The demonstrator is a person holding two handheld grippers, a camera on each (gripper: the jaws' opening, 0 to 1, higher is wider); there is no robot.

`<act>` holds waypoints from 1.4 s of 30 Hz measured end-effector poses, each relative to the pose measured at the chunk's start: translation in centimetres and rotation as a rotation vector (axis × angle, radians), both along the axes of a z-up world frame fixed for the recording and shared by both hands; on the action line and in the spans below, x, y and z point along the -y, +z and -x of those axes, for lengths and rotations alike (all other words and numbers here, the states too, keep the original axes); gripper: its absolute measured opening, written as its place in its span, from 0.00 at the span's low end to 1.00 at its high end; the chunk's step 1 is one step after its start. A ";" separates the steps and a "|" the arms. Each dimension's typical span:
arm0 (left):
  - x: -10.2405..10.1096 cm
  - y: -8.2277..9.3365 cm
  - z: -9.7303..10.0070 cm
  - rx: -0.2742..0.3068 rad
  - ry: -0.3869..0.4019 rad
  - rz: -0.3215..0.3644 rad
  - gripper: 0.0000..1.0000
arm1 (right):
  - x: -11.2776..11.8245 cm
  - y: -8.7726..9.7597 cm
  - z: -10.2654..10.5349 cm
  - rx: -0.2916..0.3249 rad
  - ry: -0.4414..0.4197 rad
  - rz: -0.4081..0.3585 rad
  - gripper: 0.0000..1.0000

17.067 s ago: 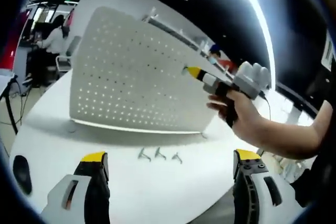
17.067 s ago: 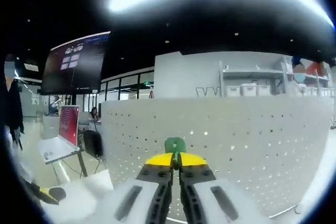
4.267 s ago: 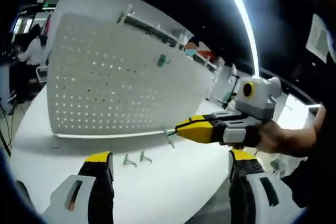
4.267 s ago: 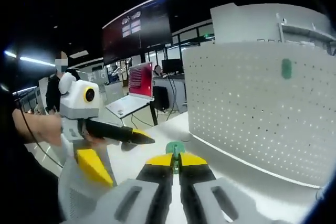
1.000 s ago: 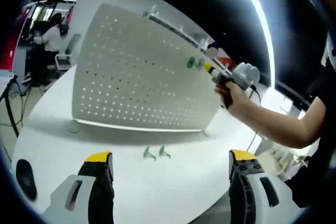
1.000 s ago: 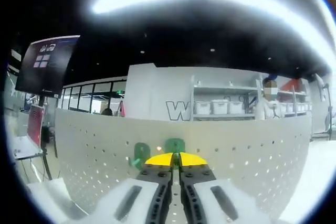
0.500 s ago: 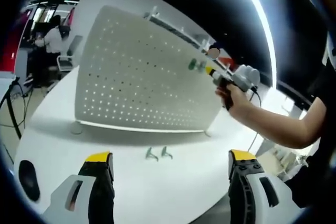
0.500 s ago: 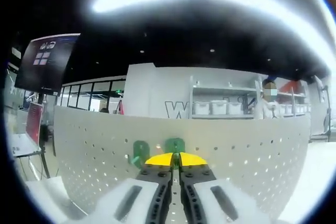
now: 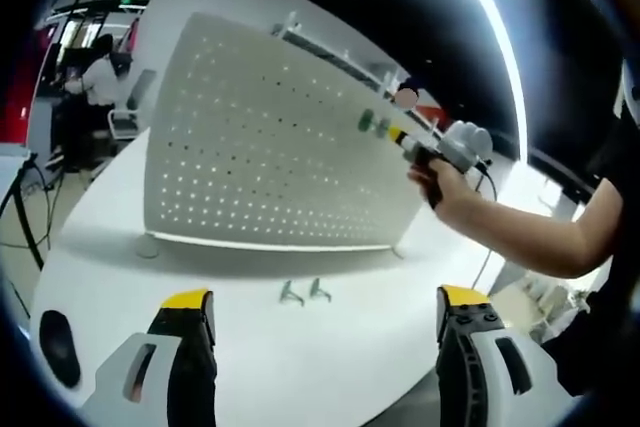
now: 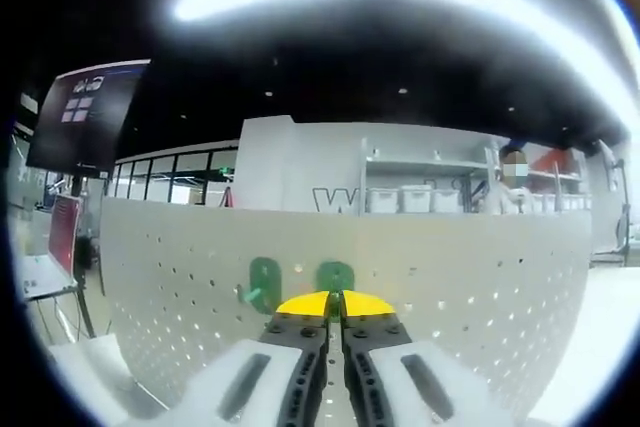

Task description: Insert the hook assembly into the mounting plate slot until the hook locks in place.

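Right tool [image 10: 333, 299] clamps a green hook [image 10: 335, 276] at the pegboard [image 10: 480, 277] – beside a mounted green hook [image 10: 264, 284]; left tool [image 9: 317, 307] wide, two hooks [image 9: 305, 293] on worktop [image 9: 330, 347]

**Right gripper raised, left held low**

The left gripper [image 9: 320, 312] sits low with its yellow-tipped jaws set wide apart — nothing between them. In the left gripper view, the person's hand [image 9: 443, 185] holds the right gripper [image 9: 395, 134] up with the arm outstretched. The right gripper's [image 10: 335, 304] jaws are pressed together.
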State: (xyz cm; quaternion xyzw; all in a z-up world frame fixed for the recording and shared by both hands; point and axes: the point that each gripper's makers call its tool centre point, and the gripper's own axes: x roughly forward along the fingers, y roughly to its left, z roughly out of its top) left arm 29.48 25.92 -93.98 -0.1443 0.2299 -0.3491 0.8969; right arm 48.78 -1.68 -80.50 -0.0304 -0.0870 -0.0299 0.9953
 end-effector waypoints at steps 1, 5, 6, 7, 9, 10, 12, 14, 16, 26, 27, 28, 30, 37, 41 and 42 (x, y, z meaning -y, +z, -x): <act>0.0 0.0 0.0 -0.001 0.002 0.002 0.93 | 0.0 0.0 0.0 -0.002 -0.001 -0.003 0.00; -0.1 0.0 0.0 -0.003 0.007 0.005 0.93 | 0.1 0.0 0.0 -0.005 -0.005 -0.001 0.00; -0.1 -0.1 0.0 -0.002 0.006 0.004 0.93 | 0.1 0.0 0.0 -0.007 -0.002 -0.004 0.00; -0.1 -0.1 0.0 -0.003 0.005 0.002 0.93 | 0.2 0.0 0.0 -0.014 0.007 -0.015 0.00; 0.0 -0.1 0.0 -0.003 0.004 0.003 0.93 | 0.0 0.0 0.0 -0.025 0.014 0.011 0.01; 0.0 -0.1 0.0 -0.002 0.004 0.003 0.94 | 0.1 0.1 0.0 -0.028 0.019 0.012 0.01; 0.0 -0.1 -0.1 0.000 0.005 0.002 0.95 | 0.4 0.1 0.1 -0.033 0.027 -0.024 0.02; 0.1 -0.3 -0.1 -0.004 0.004 -0.004 0.95 | 0.3 0.7 0.4 -0.013 0.029 -0.041 0.05; 0.2 -0.3 0.0 -0.006 0.001 -0.003 0.95 | 0.0 1.1 0.6 -0.008 0.034 -0.028 0.08; 0.3 -0.1 0.4 -0.006 -0.005 -0.004 0.96 | -0.5 2.4 2.9 -0.001 0.078 0.002 0.09; 0.3 -0.1 0.4 -0.006 -0.005 -0.005 0.96 | -0.6 2.3 3.3 -0.009 0.088 0.009 0.10; 0.2 -0.1 0.5 -0.005 -0.006 -0.008 0.96 | -0.5 2.3 3.7 -0.011 0.091 0.012 0.10; 0.2 -0.1 0.7 -0.003 -0.008 -0.012 0.96 | -0.5 1.9 4.5 -0.032 0.103 0.025 0.10; 0.2 0.0 1.0 -0.002 -0.008 -0.016 0.96 | 0.6 0.1 7.0 -0.077 0.107 0.098 0.10; 0.4 0.2 1.3 0.008 -0.019 -0.025 0.96 | 1.6 -1.1 8.2 -0.112 0.101 0.096 0.11; 0.5 0.2 1.3 0.009 -0.022 -0.029 0.96 | 1.7 -1.4 8.4 -0.120 0.104 0.099 0.11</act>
